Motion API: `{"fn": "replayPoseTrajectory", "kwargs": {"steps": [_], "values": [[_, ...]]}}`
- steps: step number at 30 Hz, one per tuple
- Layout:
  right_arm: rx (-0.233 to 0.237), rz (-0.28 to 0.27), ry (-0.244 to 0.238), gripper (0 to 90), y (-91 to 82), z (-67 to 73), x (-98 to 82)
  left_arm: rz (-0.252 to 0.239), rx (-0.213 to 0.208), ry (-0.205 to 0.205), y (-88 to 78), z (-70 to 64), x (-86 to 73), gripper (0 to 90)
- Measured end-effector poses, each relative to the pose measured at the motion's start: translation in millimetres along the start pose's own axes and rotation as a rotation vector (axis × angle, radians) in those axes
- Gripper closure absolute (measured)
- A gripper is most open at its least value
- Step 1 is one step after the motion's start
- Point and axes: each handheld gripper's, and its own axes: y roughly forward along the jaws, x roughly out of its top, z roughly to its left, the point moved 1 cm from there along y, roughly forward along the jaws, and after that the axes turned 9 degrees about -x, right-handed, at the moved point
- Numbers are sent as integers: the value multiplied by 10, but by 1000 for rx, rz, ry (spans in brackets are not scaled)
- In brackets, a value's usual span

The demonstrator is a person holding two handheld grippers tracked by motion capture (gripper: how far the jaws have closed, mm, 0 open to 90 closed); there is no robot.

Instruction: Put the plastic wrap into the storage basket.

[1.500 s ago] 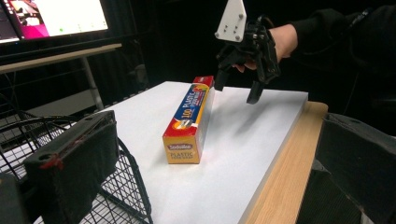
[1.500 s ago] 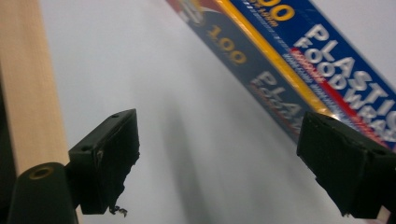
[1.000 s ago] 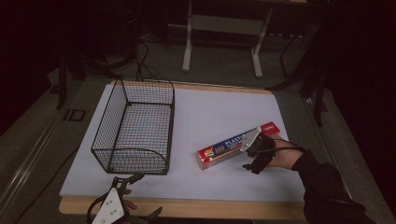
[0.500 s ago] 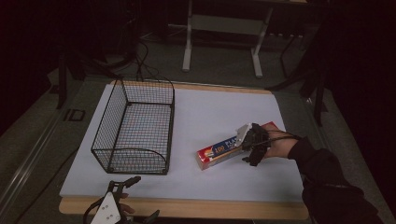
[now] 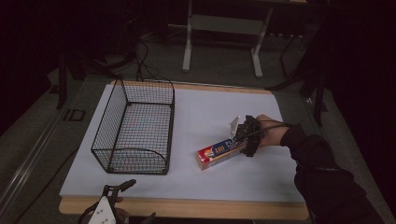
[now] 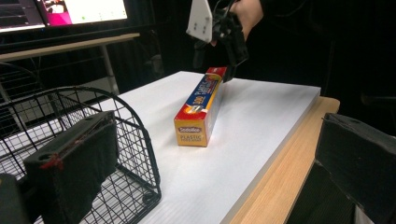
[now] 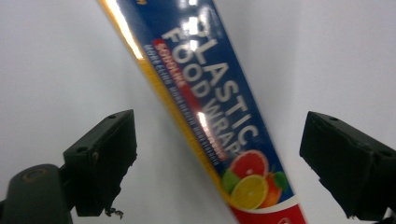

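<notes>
right tongs (image 5: pixel 246 136) slid left over food wrap box (image 5: pixel 219 152), just opening wider, wrist angled down

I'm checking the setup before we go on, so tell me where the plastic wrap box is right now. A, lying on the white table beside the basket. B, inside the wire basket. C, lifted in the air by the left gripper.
A: the plastic wrap box lies flat on the white table, to the right of the wire basket.

Black tongs (image 5: pixel 246 135), grey 3-cornered plate, dark sleeve (image 5: pixel 322 163)
</notes>
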Motion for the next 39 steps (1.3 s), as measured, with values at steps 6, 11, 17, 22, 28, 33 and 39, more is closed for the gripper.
{"fn": "replayPoseTrajectory", "kwargs": {"steps": [6,11,17,22,28,33,39], "values": [[16,6,-60,110,111,-13,65,9,6,-1,-15,-3,-10,1],[51,24,-153,129,241,23,143,4,6,-7,-20,-4,-15,1],[91,31,-210,143,400,54,194,10,12,-5,-26,-26,-23,1],[89,64,-244,161,517,47,243,9,22,-3,-40,-27,-26,1],[156,83,-284,267,597,65,281,13,23,-7,-39,-20,-30,1],[178,82,-301,285,616,46,289,13,22,-7,-36,-22,-33,1],[183,70,-330,350,524,7,275,11,18,-8,-29,-20,-35,1]]}}
